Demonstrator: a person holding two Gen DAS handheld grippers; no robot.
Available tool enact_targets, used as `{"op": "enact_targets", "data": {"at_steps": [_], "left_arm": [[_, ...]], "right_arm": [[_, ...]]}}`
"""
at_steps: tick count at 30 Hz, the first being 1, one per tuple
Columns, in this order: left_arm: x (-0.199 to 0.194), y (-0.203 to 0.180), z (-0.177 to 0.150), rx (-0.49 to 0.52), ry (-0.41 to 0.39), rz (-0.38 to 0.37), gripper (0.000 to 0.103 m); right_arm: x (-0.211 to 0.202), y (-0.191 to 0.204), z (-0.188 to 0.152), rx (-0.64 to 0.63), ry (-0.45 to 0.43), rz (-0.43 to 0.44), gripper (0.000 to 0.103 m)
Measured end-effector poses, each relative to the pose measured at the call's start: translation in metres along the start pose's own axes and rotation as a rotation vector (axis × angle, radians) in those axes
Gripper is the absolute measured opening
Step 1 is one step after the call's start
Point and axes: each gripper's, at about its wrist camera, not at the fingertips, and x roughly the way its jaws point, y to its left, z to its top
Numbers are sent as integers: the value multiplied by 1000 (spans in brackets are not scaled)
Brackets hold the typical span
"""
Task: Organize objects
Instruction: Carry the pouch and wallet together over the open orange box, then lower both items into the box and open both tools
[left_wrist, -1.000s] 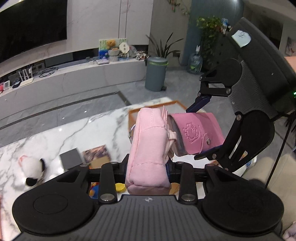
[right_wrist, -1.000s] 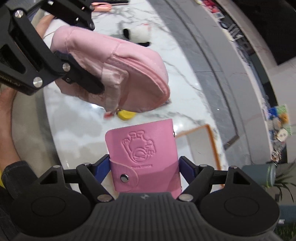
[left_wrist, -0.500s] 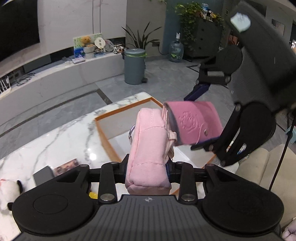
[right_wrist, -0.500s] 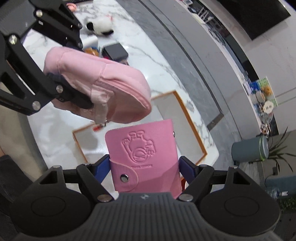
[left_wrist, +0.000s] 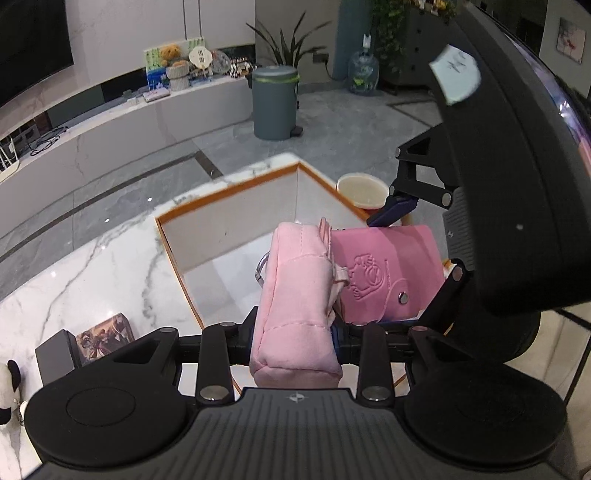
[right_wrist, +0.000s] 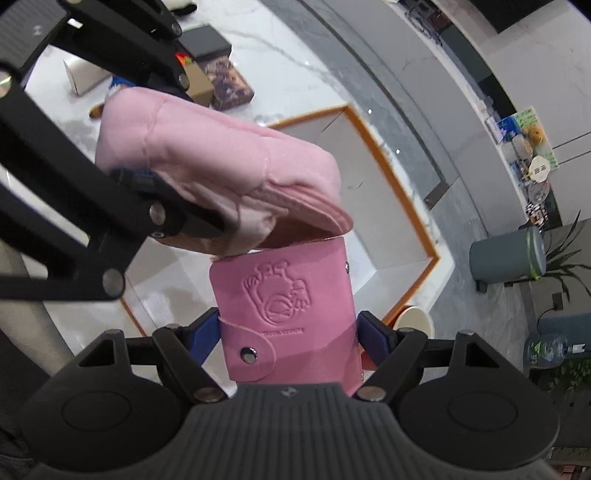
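My left gripper (left_wrist: 295, 332) is shut on a pale pink fabric pouch (left_wrist: 299, 295), held above an open white box with an orange rim (left_wrist: 229, 192). My right gripper (right_wrist: 288, 332) is shut on a darker pink snap wallet (right_wrist: 288, 302) with an embossed cartoon. The wallet (left_wrist: 388, 273) sits just right of the pouch in the left wrist view. In the right wrist view the pouch (right_wrist: 221, 170) overlaps the wallet's far edge; both hang over the box (right_wrist: 373, 147).
On the marble table (left_wrist: 92, 266) left of the box lie a dark box (left_wrist: 55, 356), a picture card box (left_wrist: 105, 338) and a panda plush (left_wrist: 9, 398). A cream cup (left_wrist: 360, 190) stands beyond the box's right corner. A grey bin (left_wrist: 275, 101) stands on the floor.
Both grippers have carried the pouch and wallet rightward from over the bare table to above the orange-rimmed box. The pouch and wallet have come closer together.
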Motion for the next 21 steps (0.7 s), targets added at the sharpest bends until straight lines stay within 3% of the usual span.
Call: {"op": "enact_targets", "data": {"at_steps": [14,21], "left_arm": [[37,-9,-17,47,89,15,39],[47,-4,-22,26,117,19,39]], "right_arm": [[57,10,-14,3,41,100,80],[68,-4,-20,73,31,210,80]]}}
